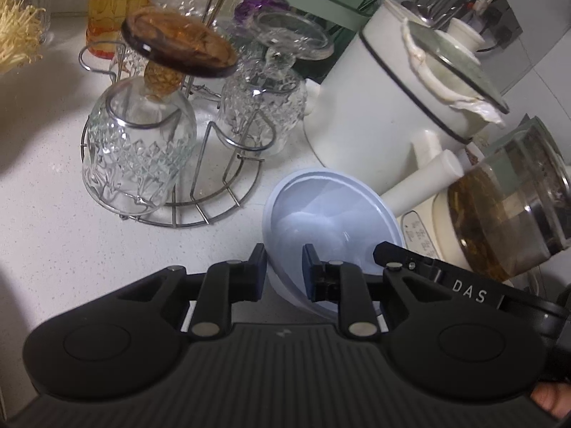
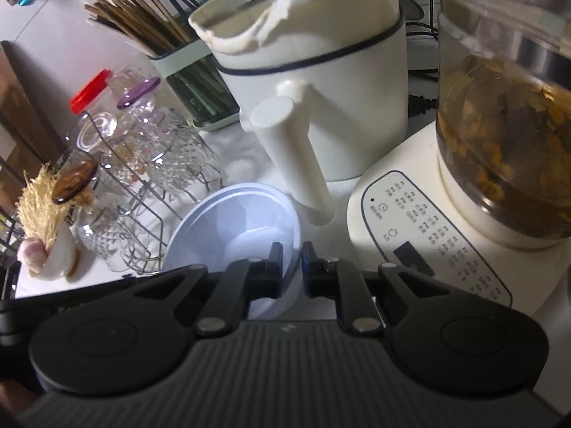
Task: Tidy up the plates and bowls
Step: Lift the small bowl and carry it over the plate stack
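Two black two-finger grippers meet on one pale blue round plastic bowl, each pinching its rim. In the left wrist view the left gripper straddles the bowl's near-left edge, one finger outside, one inside, pressed onto the wall. In the right wrist view the right gripper clamps the bowl at its 4 o'clock rim likewise. The bowl seems to sit tilted just off the white speckled countertop, though contact is hard to judge. At the bowl's 10 o'clock stands a wire rack of inverted cut-glass goblets. At 1 o'clock, close behind, is a white electric pot with its handle reaching toward the bowl. At 3 o'clock sits a glass jug of brown brew on a white control base. Farthest back, a green holder of chopsticks.
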Available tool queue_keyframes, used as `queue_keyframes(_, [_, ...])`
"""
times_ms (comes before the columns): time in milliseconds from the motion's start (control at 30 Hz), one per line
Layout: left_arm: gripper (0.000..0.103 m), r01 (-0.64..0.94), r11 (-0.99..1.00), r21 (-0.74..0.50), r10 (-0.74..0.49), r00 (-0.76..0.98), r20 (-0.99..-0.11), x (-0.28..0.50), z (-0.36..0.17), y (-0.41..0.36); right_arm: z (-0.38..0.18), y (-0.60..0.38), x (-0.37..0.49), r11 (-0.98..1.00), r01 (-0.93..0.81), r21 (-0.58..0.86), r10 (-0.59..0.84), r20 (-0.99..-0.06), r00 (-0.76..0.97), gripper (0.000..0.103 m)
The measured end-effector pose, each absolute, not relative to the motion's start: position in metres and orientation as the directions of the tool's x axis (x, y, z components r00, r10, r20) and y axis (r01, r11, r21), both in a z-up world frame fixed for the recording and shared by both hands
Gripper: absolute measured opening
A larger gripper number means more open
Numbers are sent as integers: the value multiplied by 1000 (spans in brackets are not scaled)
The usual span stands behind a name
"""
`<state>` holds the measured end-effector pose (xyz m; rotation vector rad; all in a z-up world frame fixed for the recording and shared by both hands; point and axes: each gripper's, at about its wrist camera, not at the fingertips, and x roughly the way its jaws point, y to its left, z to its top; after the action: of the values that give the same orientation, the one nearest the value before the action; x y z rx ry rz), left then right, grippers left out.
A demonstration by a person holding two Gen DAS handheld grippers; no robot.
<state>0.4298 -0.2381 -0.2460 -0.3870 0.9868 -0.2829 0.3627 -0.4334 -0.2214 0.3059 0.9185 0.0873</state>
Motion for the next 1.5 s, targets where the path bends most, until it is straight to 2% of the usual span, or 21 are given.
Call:
queue_keyframes(633, [25,105,899,-426,-412,538,-736,384,-177,-224,-164,-422,322,949,68,308,200,-753,628,14])
queue_keyframes(1500, [25,176,887,-427,-445,572,-689,326,-130,-154,-115,-357,262,949,66,308,179,-698,694,14])
